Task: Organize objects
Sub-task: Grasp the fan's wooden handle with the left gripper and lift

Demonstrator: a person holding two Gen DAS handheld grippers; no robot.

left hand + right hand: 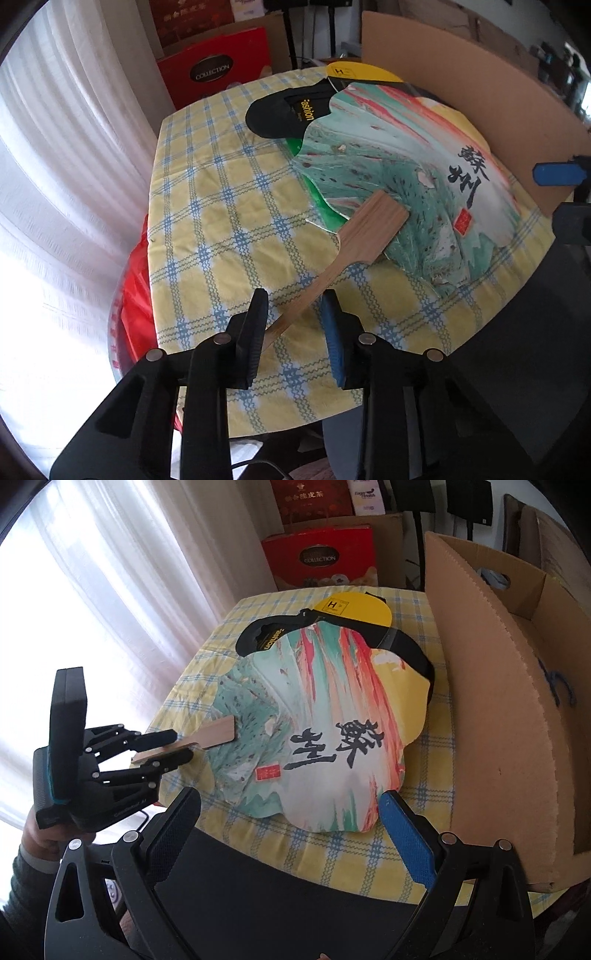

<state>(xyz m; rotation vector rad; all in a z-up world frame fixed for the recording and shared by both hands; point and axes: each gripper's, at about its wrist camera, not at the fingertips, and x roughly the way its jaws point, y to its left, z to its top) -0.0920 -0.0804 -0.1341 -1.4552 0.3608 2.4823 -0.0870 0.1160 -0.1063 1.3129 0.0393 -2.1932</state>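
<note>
A flower-shaped paper fan [406, 177] [314, 731] with green, red and white paint and black Chinese characters lies on the checked tablecloth. Its wooden handle [321, 277] [207, 738] points toward my left gripper. My left gripper [295, 302] [177, 744] is open, with its fingers on either side of the handle's thin end. A black cap [284, 114] [266, 635] and a yellow round fan [354, 607] lie partly under the painted fan. My right gripper [291, 812] is open and empty, near the fan's close edge.
A large open cardboard box [498, 701] [461, 92] stands on the right side of the table [207, 206]. A red gift box [321, 557] [214, 70] stands behind the table. White curtains hang at the left. A red bag [133, 295] hangs by the table's left edge.
</note>
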